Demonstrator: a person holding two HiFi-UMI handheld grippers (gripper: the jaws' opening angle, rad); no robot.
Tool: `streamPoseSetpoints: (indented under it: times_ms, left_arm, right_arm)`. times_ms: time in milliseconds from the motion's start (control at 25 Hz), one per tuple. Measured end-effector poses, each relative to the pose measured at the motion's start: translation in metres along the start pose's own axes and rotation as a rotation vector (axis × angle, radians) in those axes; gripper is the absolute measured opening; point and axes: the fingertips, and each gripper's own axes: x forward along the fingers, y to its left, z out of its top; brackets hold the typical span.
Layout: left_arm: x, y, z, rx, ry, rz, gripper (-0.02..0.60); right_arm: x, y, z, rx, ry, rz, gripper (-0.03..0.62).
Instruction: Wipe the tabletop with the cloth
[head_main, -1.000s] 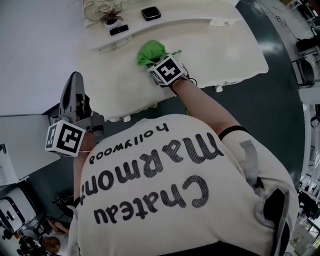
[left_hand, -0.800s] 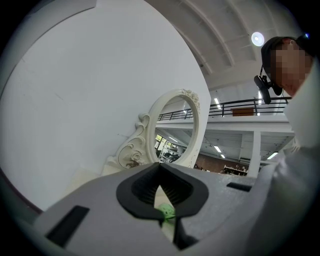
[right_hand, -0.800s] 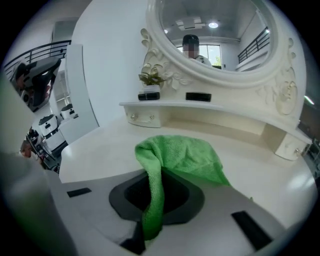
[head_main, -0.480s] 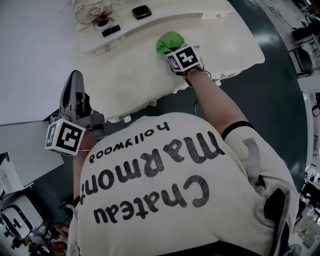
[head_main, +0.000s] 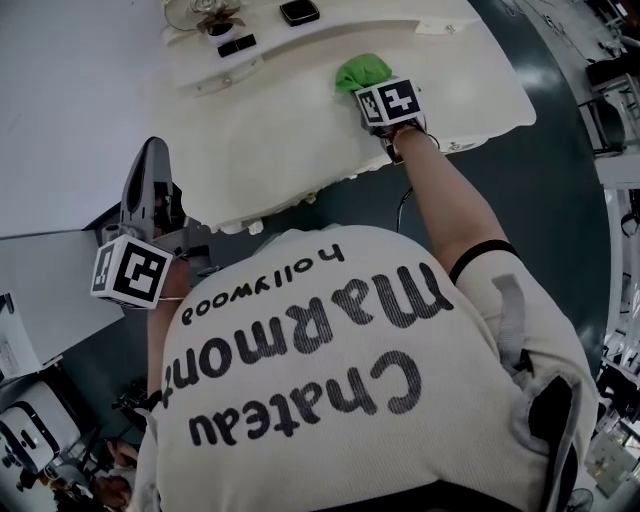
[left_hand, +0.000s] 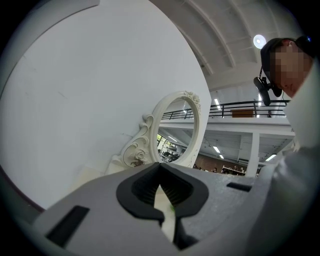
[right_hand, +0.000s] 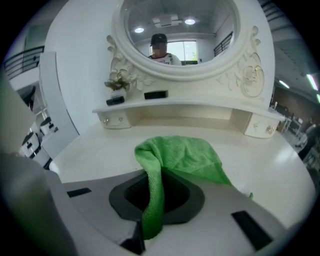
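Observation:
A green cloth (head_main: 362, 72) lies bunched on the cream tabletop (head_main: 280, 130), toward its right side. My right gripper (head_main: 374, 86) sits just behind it, its marker cube on top. In the right gripper view the jaws are shut on a fold of the cloth (right_hand: 181, 155); the rest spreads over the tabletop (right_hand: 95, 147) ahead of the right gripper (right_hand: 152, 202). My left gripper (head_main: 150, 152) is held off the table's front left corner, pointing away from me. In the left gripper view the left gripper (left_hand: 162, 202) is shut, with nothing held.
A raised shelf (head_main: 250, 62) at the table's back carries a black device (head_main: 299, 12), a flat black item (head_main: 236, 45) and a flower ornament (head_main: 207, 14). An ornate oval mirror (right_hand: 180, 30) stands behind it. Dark floor (head_main: 560, 170) lies to the right, a white wall (head_main: 70, 100) to the left.
My right gripper has slid the green cloth to the right and farther back across the tabletop. The left gripper has stayed where it was.

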Motion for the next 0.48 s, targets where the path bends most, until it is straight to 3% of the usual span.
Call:
streamPoseSetpoints:
  times_ms: [120,240,480]
  left_arm:
    - [-0.011,0.016,0.003,-0.017,-0.004,0.016,0.008]
    - [-0.018,0.028,0.007,-0.045,-0.005,0.02,0.009]
    - [-0.047,0.038,0.017,-0.022,0.015,0.033,0.008]
  right_arm:
    - [-0.017,0.022,0.03,0.126,-0.147,0.072,0.044]
    - [-0.028,0.075,0.054,0.133,-0.247,0.179,0.044]
    - [-0.016,0.181,0.031,0.029,-0.152,0.338,0.044]
